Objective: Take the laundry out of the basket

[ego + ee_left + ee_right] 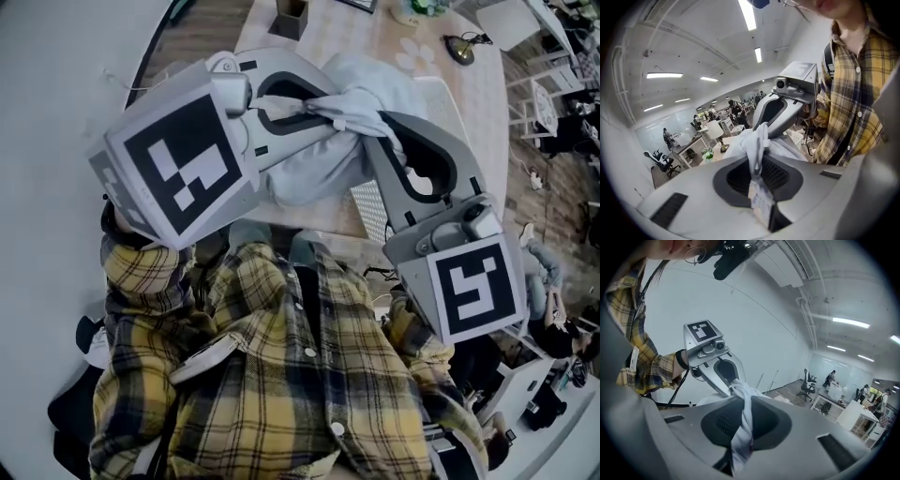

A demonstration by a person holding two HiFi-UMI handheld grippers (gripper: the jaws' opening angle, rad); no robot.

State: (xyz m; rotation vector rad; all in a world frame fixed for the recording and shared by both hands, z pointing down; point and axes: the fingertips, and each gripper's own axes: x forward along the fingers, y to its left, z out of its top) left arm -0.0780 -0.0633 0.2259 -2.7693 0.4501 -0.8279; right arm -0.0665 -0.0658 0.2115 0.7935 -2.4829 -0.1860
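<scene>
A pale blue-white garment (328, 155) hangs bunched between my two grippers, lifted close to the person's plaid-shirted chest. My left gripper (319, 101) is shut on one twisted end of it; in the left gripper view the cloth (757, 140) and its printed label (759, 199) run down between the jaws. My right gripper (377, 131) is shut on the other end, and a strip of the cloth (743, 423) is pinched between its jaws in the right gripper view. The white perforated basket (372, 211) shows just below the garment, mostly hidden.
Behind the garment stands a beige table (469, 94) with a black lamp base (459, 49), a small box (292, 17) and a plant. The wall is at the left. Desks, chairs (805, 386) and people fill the office beyond.
</scene>
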